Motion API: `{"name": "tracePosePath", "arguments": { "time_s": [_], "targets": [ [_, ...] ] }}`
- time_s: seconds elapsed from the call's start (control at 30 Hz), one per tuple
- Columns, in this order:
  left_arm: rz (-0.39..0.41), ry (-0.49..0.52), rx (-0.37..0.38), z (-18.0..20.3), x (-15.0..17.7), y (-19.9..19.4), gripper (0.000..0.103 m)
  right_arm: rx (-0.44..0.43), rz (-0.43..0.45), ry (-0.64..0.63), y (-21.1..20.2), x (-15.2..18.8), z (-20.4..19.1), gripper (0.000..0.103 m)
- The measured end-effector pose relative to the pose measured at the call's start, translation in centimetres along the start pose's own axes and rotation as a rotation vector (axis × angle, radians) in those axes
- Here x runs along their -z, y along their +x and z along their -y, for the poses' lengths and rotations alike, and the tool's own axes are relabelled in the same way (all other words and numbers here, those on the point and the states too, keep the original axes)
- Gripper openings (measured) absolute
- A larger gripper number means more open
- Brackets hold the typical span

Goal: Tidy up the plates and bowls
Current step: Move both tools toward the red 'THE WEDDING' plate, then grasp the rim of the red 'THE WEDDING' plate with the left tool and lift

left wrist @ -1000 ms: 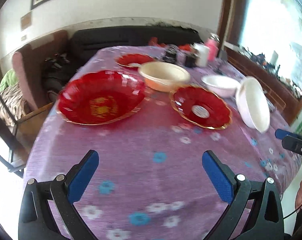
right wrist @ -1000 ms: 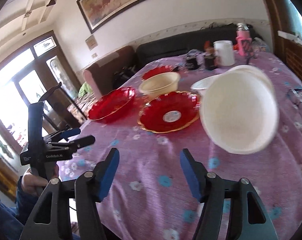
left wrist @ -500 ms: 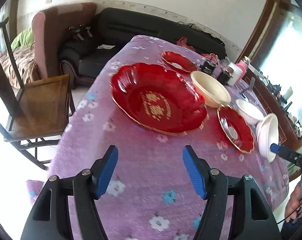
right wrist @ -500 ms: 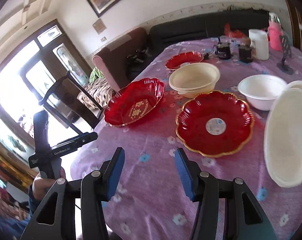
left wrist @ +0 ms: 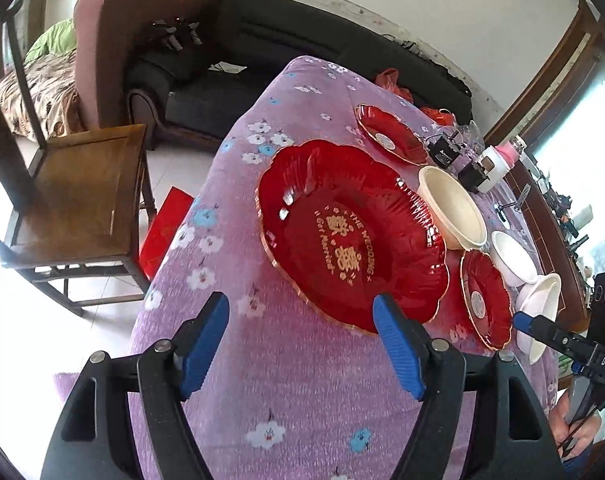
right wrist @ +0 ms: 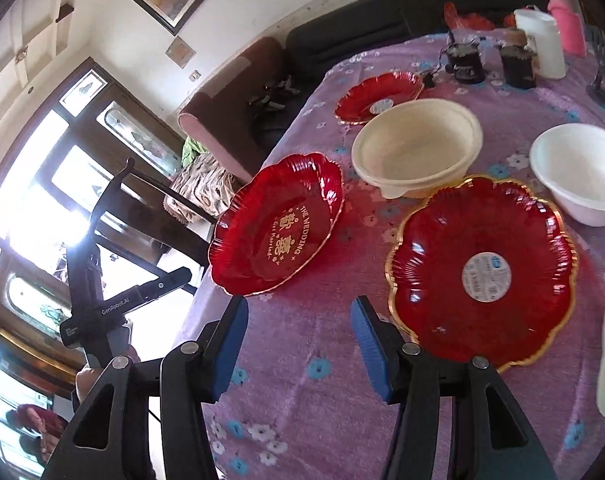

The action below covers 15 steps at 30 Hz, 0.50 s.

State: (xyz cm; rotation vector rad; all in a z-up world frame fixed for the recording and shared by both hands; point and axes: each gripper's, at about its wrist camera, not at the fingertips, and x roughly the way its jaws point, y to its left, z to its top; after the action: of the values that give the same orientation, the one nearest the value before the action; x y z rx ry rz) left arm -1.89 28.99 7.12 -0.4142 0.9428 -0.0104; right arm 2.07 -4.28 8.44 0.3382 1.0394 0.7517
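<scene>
A large red wedding plate [left wrist: 352,236] lies on the purple tablecloth; it also shows in the right wrist view [right wrist: 278,226]. My left gripper [left wrist: 302,344] is open and empty just short of its near rim. A medium red plate [right wrist: 482,272] with a sticker lies ahead of my open, empty right gripper [right wrist: 300,348]. A small red plate [right wrist: 378,96] sits at the far side. A cream bowl [right wrist: 418,148] and a white bowl [right wrist: 582,176] stand behind. Another white bowl [left wrist: 540,312] is tilted at the right edge.
Black jars [right wrist: 466,62], a white jug [right wrist: 540,42] and a pink bottle [right wrist: 566,24] stand at the table's far end. A wooden chair [left wrist: 78,200] and red bag [left wrist: 162,232] are left of the table. A black sofa [left wrist: 302,44] is behind.
Both grippers have moved closer over the table. The left one now points at the large red plate's rim. The tilted white bowl has slid toward the right edge of the right view.
</scene>
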Motion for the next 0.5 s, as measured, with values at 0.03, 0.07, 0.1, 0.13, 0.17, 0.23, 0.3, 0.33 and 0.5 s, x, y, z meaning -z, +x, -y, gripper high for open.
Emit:
{"name": "tracePosePath", "arguments": {
  "time_s": [0.03, 0.07, 0.1, 0.13, 0.17, 0.23, 0.3, 0.33, 0.5],
  "targets": [
    [-0.003, 0.007, -0.010, 0.2, -0.4, 0.4, 0.074, 0.001, -0.003, 0.005, 0.4, -0.2, 0.0, 0.059],
    [-0.007, 0.009, -0.024, 0.2, -0.8, 0.8, 0.074, 0.001, -0.007, 0.011, 0.9, -0.4, 0.0, 0.059],
    [-0.015, 0.007, -0.032, 0.1, -1.2, 1.2, 0.074, 0.000, -0.012, 0.017, 1.3, -0.6, 0.1, 0.060],
    [-0.021, 0.004, -0.034, 0.0, -1.6, 1.7, 0.074, 0.000, -0.017, 0.021, 1.7, -0.9, 0.1, 0.061],
    [-0.026, -0.001, -0.042, -0.1, -2.0, 2.2, 0.074, 0.005, -0.017, 0.021, 2.1, -1.2, 0.1, 0.062],
    [-0.032, -0.003, -0.053, -0.1, -2.6, 3.0, 0.074, 0.019, -0.013, 0.029, 2.6, -1.7, 0.2, 0.063],
    [-0.033, -0.001, -0.061, -0.3, -3.0, 3.5, 0.074, 0.014, -0.013, 0.039, 3.3, -2.2, 0.4, 0.063],
    [-0.035, -0.004, -0.068, -0.4, -3.2, 3.8, 0.074, 0.014, -0.014, 0.040, 3.6, -2.4, 0.5, 0.063],
    [-0.036, 0.006, -0.085, -0.6, -4.5, 5.0, 0.074, 0.039, -0.034, 0.058, 5.6, -3.8, 0.9, 0.063]
  ]
}}
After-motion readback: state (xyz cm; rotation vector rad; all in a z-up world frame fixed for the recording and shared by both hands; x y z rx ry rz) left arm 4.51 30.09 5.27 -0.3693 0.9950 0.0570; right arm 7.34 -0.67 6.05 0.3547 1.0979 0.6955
